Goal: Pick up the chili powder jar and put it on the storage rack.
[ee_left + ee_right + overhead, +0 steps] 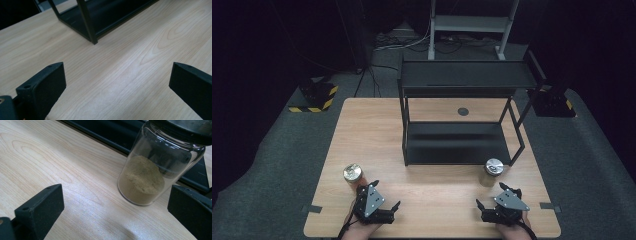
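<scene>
2 tools sit low in the high view, both with jaws apart and nothing between them. Left tool [381, 196] at lower left of frame, grey plate on top, hand under it at the bottom edge. Right tool [496, 198] at lower right, same setup. Wooden desk [437, 195] fills the centre of the frame. Black 2-tier shelf rack [462, 117] stands on the far half of the desk, both tiers bare. 1 jar, left jar [352, 173], stands upright just above the left tool, shiny lid. 2nd jar, right jar [493, 168], upright just above the right tool, close to the rack's front right leg. Right gripper view: clear glass jar [152, 170] at upper right, dark lid, tan powder filling the lower part, standing on the desk ahead of the open jaws and closer to the right one, not touching. Left gripper view: bare wood between wide jaws, rack leg [87, 22] at upper left.
</scene>
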### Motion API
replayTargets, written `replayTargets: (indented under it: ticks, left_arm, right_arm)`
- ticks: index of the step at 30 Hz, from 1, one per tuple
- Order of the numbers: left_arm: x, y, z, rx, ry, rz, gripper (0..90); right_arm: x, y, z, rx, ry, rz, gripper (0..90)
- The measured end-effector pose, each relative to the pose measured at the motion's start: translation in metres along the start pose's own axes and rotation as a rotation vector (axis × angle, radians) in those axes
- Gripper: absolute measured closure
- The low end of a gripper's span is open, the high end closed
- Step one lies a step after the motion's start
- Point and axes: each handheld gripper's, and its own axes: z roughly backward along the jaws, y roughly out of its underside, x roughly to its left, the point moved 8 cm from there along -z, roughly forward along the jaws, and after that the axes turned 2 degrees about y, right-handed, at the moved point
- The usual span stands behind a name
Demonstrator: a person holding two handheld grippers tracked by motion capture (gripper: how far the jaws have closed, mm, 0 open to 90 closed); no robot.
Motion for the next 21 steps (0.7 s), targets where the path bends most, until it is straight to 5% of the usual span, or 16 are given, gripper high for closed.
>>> replayTargets:
  ticks: [10,21]
  left_arm:
    - [-0.002,-0.013,0.015,-0.076,0.021,0.004,0.7]
    - [0.006,-0.019,0.034,-0.153,-0.016,0.019,0.5]
  right_arm:
    - [0.0,0.0,0.0,0.001,0.003,-0.002,0.0]
    - [-0.001,0.0,0.0,0.001,0.001,-0.005,0.0]
